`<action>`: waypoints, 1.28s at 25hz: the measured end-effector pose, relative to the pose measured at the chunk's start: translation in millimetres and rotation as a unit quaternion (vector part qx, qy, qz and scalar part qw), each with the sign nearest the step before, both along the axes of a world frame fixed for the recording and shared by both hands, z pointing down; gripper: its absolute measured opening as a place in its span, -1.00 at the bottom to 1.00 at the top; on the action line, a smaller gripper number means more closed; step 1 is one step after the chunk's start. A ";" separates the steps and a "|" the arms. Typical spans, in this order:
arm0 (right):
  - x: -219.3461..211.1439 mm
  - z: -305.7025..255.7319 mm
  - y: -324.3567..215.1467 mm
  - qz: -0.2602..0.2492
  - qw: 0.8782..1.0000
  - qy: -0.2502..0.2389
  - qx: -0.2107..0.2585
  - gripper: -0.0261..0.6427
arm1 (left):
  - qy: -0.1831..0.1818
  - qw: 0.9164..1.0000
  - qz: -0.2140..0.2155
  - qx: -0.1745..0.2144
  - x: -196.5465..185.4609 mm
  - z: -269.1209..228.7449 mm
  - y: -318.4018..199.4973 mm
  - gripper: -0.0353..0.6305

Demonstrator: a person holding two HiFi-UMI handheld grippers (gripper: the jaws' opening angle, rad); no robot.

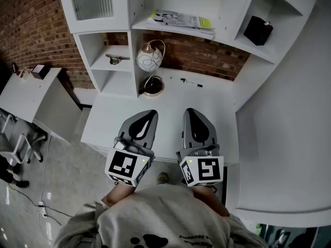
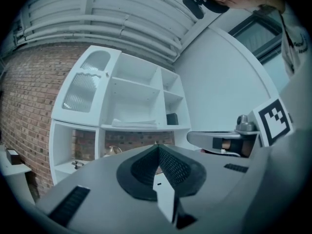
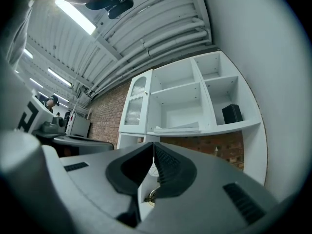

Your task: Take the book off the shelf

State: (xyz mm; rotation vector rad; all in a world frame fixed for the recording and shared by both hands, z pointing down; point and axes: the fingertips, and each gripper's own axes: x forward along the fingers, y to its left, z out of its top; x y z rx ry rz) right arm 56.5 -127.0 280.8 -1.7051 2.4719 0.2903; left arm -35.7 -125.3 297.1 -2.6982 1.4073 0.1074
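Note:
The book (image 1: 181, 20) lies flat on the white shelf unit's middle shelf (image 1: 155, 27), its cover white with a yellow patch. It also shows in the left gripper view as a thin book (image 2: 132, 123) and in the right gripper view as a pale book (image 3: 178, 127). My left gripper (image 1: 150, 113) and right gripper (image 1: 190, 111) hover side by side over the white desk (image 1: 108, 120), well short of the shelf. Both point toward the shelves. The left gripper (image 2: 158, 147) is shut with nothing in it. The right gripper (image 3: 153, 144) is also shut and empty.
A black box (image 1: 257, 30) stands in the right compartment. A round white patterned lamp (image 1: 150, 58) with a dark base ring (image 1: 153, 87) sits below the book's shelf, beside a small metal object (image 1: 118, 59). A pen (image 1: 191, 82) lies on the desk. A white wall closes the right side.

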 end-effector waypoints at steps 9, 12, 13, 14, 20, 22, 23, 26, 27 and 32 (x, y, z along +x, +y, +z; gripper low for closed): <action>10.4 9.6 -54.8 -0.044 0.999 -0.004 0.002 -0.86 | -0.011 0.999 -0.033 0.007 15.6 6.9 -42.7 -0.87; 11.6 10.7 -62.7 -0.052 0.999 -0.003 0.001 -0.86 | -0.011 0.999 -0.037 0.008 17.3 7.7 -49.0 -0.87; 12.2 10.9 -64.4 -0.053 0.999 -0.003 0.001 -0.86 | -0.011 0.999 -0.038 0.006 18.2 8.3 -50.9 -0.87; 13.4 11.5 -66.0 -0.054 0.999 -0.002 0.000 -0.86 | -0.011 0.999 -0.036 0.005 19.8 8.9 -52.6 -0.87; 22.5 14.8 -77.7 -0.047 0.999 -0.007 -0.003 -0.86 | -0.026 0.999 -0.029 0.014 30.7 8.8 -66.6 -0.87; 24.5 12.4 -81.1 -0.045 0.999 -0.007 0.002 -0.86 | -0.031 0.999 -0.025 0.026 34.4 3.6 -71.5 -0.87; 25.5 10.5 -83.2 -0.042 0.999 -0.006 0.005 -0.86 | -0.034 0.999 -0.022 0.033 36.0 0.4 -74.1 -0.87; 26.6 2.8 -92.4 -0.036 0.999 -0.006 0.013 -0.86 | -0.032 0.998 -0.014 0.043 38.0 -8.8 -84.5 -0.87; 26.2 0.0 -95.9 -0.034 0.999 -0.003 0.016 -0.86 | -0.031 0.998 -0.013 0.045 38.0 -11.7 -88.7 -0.87; 20.8 -15.6 -112.2 -0.022 0.999 0.018 0.032 -0.86 | -0.023 0.998 -0.002 0.050 37.0 -24.6 -111.3 -0.87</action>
